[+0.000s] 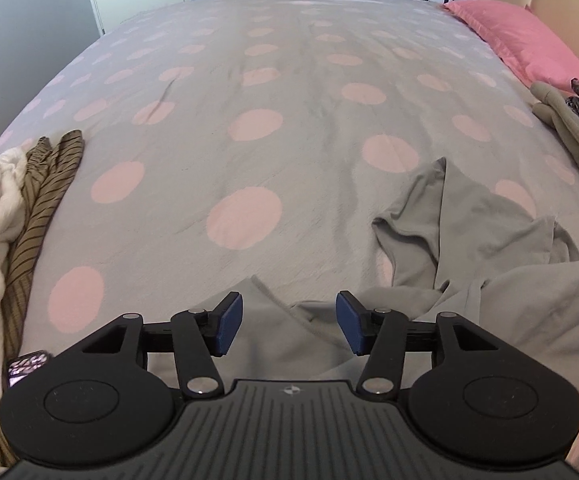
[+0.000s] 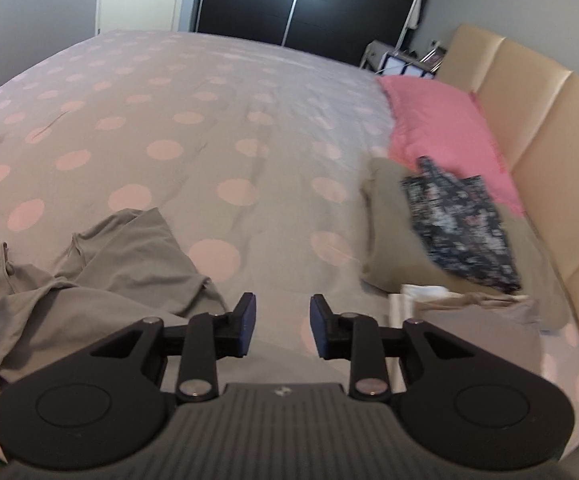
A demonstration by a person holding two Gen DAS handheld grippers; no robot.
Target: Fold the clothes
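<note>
Your left claw (image 1: 289, 326) wide open over the crumpled grey shirt (image 1: 469, 248), nothing gripped, your right claw (image 2: 282, 326) partly open and empty above the bed (image 2: 193, 128), shirt to its left

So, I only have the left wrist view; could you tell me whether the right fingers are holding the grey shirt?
Observer: No, the right gripper is open and clamps nothing; the grey shirt lies to its left.
Operator: Thanks. What is on its right?
Observer: A white cloth peeking out beside a tan piece.
Operator: And the floral piece?
Observer: The floral piece lies on a beige garment, next to the pink pillow.
</note>
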